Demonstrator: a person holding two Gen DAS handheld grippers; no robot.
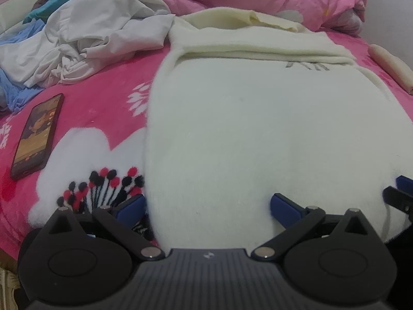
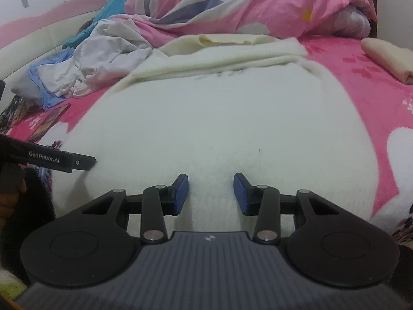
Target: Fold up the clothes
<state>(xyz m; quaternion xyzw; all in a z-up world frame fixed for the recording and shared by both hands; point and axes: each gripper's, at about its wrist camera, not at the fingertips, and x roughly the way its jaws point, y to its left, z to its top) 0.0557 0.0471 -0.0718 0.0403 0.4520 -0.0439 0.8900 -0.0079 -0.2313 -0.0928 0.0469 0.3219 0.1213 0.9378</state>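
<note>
A white fuzzy sweater (image 1: 245,129) (image 2: 206,118) lies flat on the pink bed, its far part folded over into a cream band. My left gripper (image 1: 207,206) stands open and wide, straddling the sweater's near left corner; one blue pad is off the cloth, the other rests on it. In the right wrist view its black finger (image 2: 62,159) shows at the left. My right gripper (image 2: 211,193) sits at the sweater's near edge, its blue pads apart with a ridge of the white cloth between them, apparently not pinched. Its tip (image 1: 402,193) shows at the right in the left wrist view.
A phone (image 1: 37,134) with a lit screen lies on the pink blanket (image 1: 103,98) to the left. A heap of crumpled white and blue clothes (image 1: 90,41) sits at the back left, a pink duvet (image 2: 258,2) behind. A folded cream garment (image 2: 387,56) lies at the right.
</note>
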